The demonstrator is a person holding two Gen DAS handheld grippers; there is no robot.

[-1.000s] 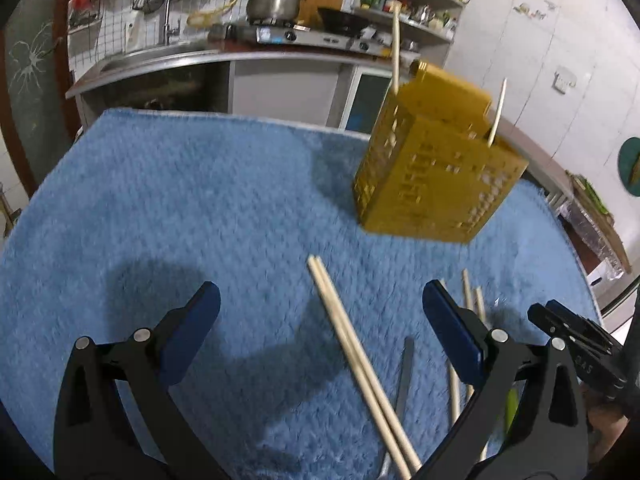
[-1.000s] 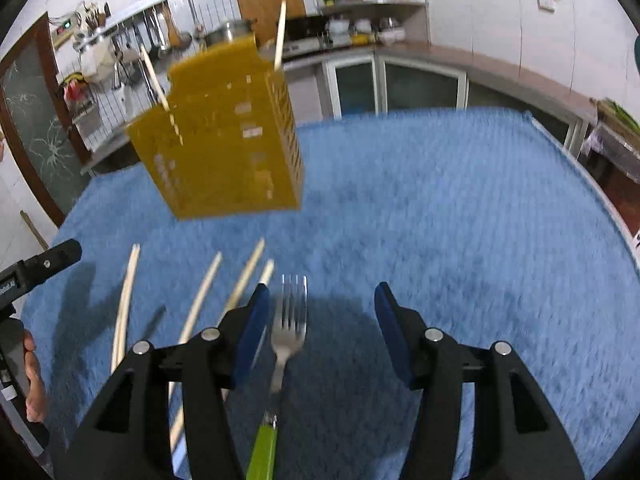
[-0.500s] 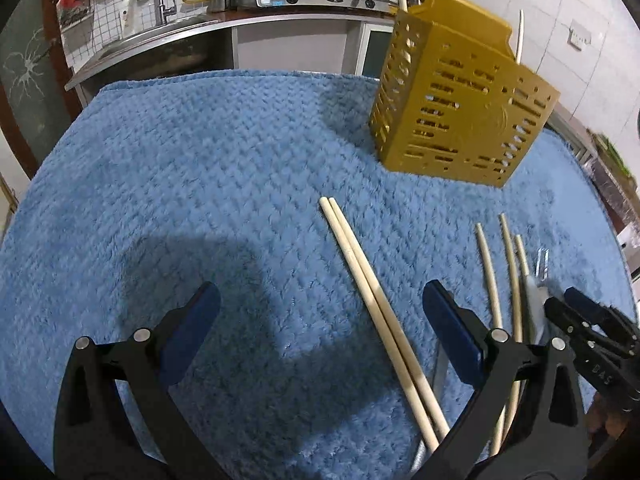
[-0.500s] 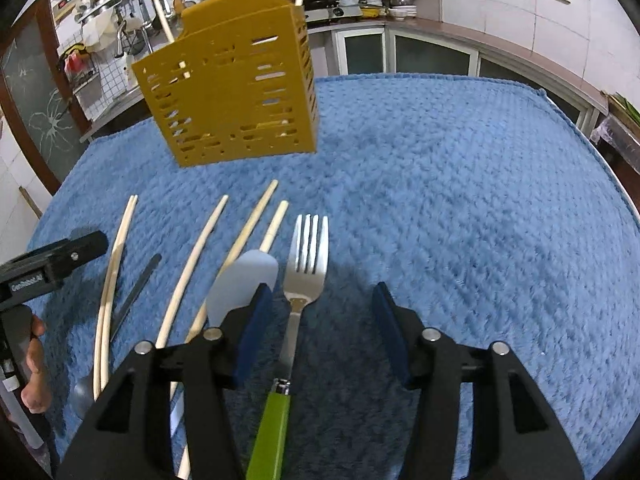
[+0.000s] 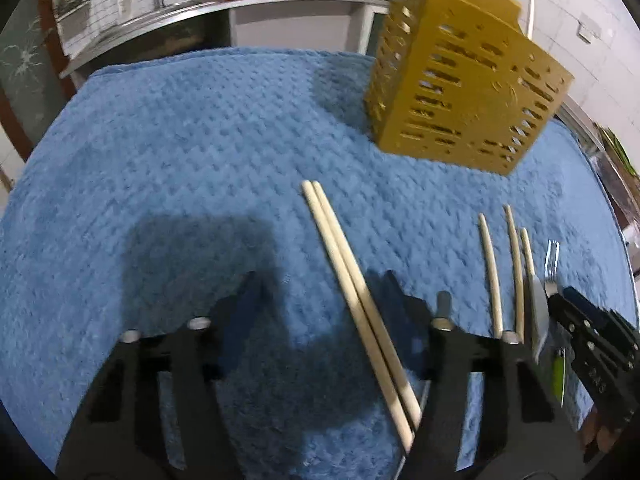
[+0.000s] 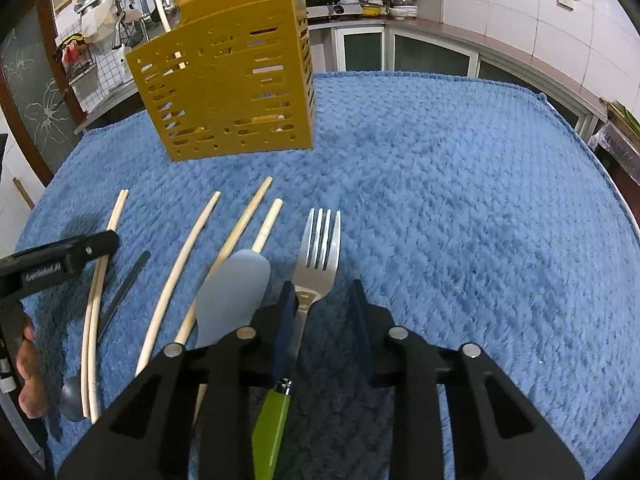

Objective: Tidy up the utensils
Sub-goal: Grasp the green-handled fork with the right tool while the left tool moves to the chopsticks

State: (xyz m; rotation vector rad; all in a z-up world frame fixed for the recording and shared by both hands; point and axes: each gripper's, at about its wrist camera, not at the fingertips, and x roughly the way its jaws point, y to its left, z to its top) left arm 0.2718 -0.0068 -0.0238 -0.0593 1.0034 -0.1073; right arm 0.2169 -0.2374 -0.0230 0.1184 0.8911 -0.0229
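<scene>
While both grippers close, my left gripper (image 5: 320, 300) straddles the chopstick pair (image 5: 352, 284) and my right gripper (image 6: 322, 320) the fork (image 6: 316, 256), neither yet pinched (pads blurred). Next: clamp, lift, carry to the far yellow holder (image 6: 228, 80).

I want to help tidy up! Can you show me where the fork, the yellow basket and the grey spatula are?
fork (image 6: 318, 258): right wrist view, on the metal head just below the prongs.
yellow basket (image 6: 224, 92): right wrist view, on its slotted front wall.
grey spatula (image 6: 232, 294): right wrist view, on the flat blade.
</scene>
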